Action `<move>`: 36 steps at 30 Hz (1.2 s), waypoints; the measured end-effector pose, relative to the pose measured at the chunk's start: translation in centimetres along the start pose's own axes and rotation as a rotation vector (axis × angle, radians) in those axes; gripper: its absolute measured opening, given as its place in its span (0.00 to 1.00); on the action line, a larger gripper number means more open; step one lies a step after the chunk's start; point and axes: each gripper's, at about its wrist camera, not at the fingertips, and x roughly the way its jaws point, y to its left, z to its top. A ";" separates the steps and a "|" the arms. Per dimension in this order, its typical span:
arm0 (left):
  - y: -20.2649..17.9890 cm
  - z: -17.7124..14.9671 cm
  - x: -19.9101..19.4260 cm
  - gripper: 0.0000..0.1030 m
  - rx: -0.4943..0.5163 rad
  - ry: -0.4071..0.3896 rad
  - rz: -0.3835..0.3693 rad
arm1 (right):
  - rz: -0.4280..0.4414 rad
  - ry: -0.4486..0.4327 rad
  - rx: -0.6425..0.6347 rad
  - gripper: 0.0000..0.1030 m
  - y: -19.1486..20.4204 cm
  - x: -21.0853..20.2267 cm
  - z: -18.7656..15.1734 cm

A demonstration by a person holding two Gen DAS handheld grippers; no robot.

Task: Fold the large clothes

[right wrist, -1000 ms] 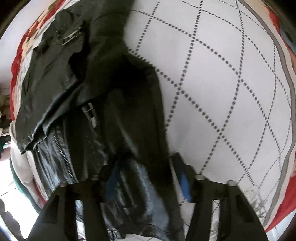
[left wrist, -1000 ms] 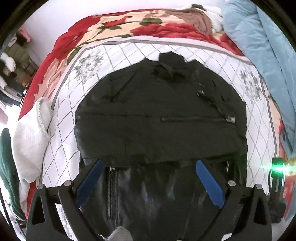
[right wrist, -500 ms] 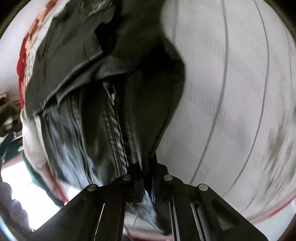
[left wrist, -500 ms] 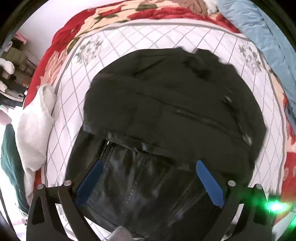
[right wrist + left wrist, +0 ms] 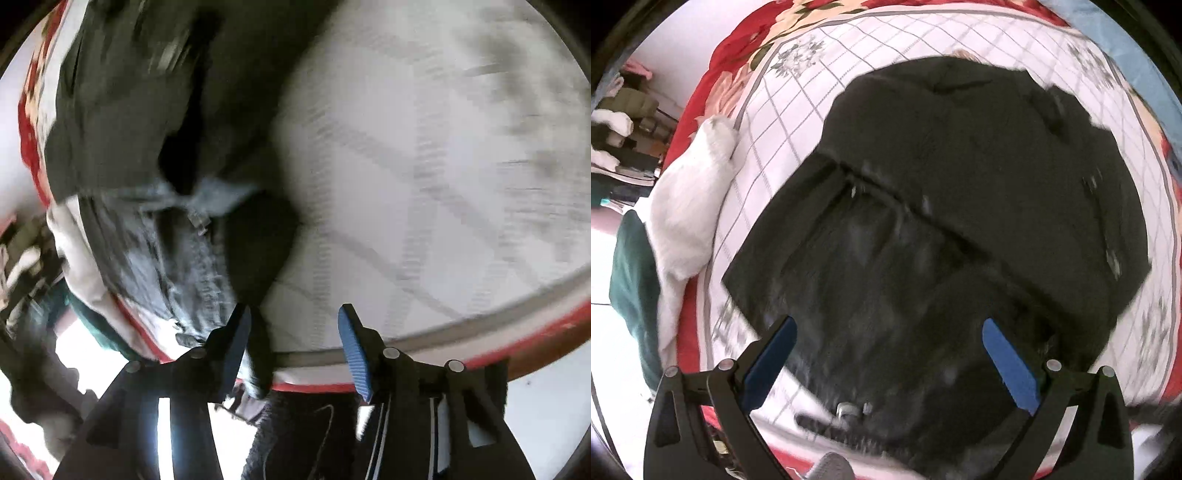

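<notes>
A black leather jacket (image 5: 960,206) lies partly folded on the bed's white quilt (image 5: 798,103), turned at an angle, its lower end at the near edge. My left gripper (image 5: 886,350) is open and empty above the jacket's lower part. In the right wrist view the jacket (image 5: 155,122) fills the left side, blurred, with a corner (image 5: 258,325) hanging down between the fingers. My right gripper (image 5: 295,336) is open at the bed's near edge, and the corner lies against its left finger (image 5: 232,347).
A white garment (image 5: 694,199) and a dark green one (image 5: 631,280) lie at the bed's left edge. A red floral blanket (image 5: 738,40) borders the quilt. Light blue bedding (image 5: 1137,48) lies at the far right. Shelves with clothes (image 5: 617,125) stand beyond the left side.
My right gripper was shut on the jacket's edge half a second ago and has now opened. The jacket has swung round and been pulled towards the near edge. Both views moved back.
</notes>
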 end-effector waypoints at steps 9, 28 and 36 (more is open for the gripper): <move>-11.2 -12.2 -0.3 1.00 0.379 0.037 0.127 | -0.098 -0.097 0.010 0.53 -8.3 -8.7 2.2; -12.1 -11.3 3.5 0.04 0.390 -0.010 0.152 | 0.490 -0.134 0.071 0.55 -4.9 -4.0 13.8; -9.1 -10.1 -1.7 0.02 0.359 -0.084 0.070 | 0.519 -0.248 0.113 0.08 -1.4 -5.8 10.2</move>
